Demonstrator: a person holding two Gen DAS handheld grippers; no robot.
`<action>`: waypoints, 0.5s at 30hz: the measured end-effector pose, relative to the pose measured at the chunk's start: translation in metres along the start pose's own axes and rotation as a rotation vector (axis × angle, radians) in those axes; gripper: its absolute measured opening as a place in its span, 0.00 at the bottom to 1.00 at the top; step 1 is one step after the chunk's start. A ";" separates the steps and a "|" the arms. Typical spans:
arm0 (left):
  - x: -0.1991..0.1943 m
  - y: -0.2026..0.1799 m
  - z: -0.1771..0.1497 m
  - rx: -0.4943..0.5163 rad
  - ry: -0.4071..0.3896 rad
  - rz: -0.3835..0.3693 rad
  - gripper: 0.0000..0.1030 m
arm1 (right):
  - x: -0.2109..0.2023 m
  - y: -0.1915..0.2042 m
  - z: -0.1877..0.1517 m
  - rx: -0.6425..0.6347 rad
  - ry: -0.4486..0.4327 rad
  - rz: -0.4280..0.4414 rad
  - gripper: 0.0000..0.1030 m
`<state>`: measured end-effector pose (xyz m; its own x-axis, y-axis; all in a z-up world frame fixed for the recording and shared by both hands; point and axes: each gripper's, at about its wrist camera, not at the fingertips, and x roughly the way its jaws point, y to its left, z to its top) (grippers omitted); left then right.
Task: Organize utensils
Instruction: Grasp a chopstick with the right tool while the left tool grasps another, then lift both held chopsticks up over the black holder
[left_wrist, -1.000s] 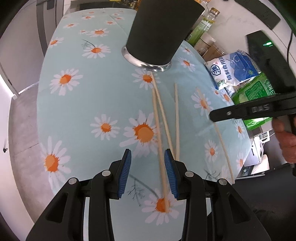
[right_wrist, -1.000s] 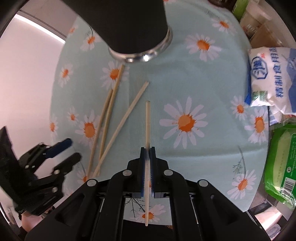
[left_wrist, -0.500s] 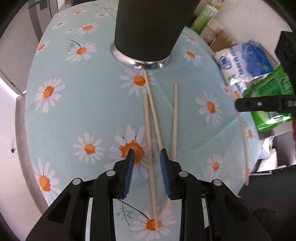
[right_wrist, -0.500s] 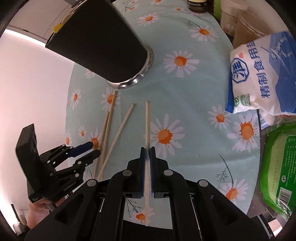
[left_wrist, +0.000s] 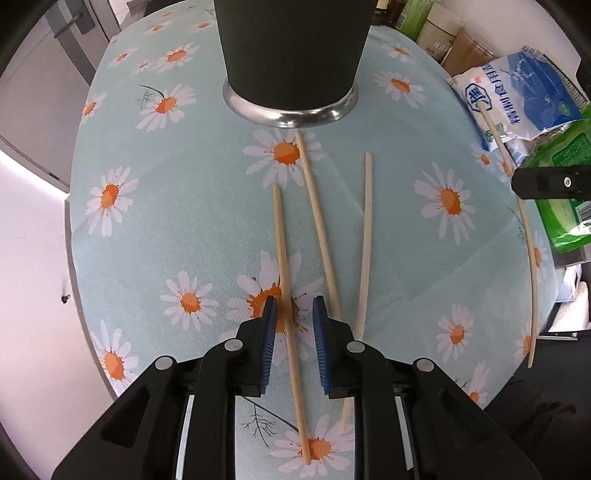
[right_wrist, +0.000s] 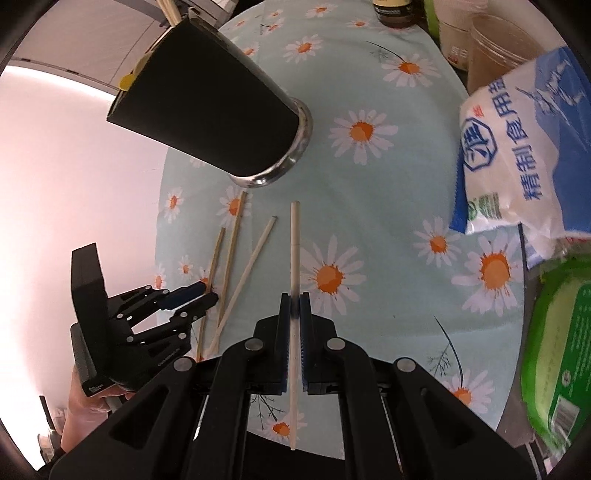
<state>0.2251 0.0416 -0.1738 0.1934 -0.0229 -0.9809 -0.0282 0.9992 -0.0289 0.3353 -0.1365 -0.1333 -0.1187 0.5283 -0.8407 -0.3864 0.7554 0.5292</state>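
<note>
Wooden and thin, one chopstick (right_wrist: 293, 280) sits pinched tight between the ribbed blue pads of your right gripper (right_wrist: 294, 299), above the flowery cloth (left_wrist: 177, 221). Your left gripper (left_wrist: 294, 308) has just been closing around another stick (left_wrist: 286, 280) lying flat, pads not touching it. Far off stands the round black cup (left_wrist: 291, 55) with its shiny metal rim.

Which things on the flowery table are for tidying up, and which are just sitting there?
For the job:
- black holder cup
- chopstick gripped by the right gripper
- three chopsticks lying on the cloth; the left gripper has been closing around the leftmost one

Just lying about:
- blue and white bag
- green packet
- jars at the back
</note>
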 end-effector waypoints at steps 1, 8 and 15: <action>0.001 -0.002 0.002 -0.001 -0.002 0.010 0.13 | 0.002 0.002 0.002 -0.004 -0.003 0.006 0.05; 0.001 0.005 0.004 -0.062 -0.028 0.020 0.04 | 0.005 0.000 0.009 -0.031 -0.012 0.035 0.05; -0.004 0.016 -0.006 -0.115 -0.045 -0.007 0.04 | 0.005 0.003 0.012 -0.068 -0.014 0.037 0.05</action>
<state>0.2182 0.0576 -0.1715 0.2377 -0.0257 -0.9710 -0.1383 0.9886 -0.0600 0.3445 -0.1266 -0.1342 -0.1214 0.5607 -0.8191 -0.4431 0.7078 0.5502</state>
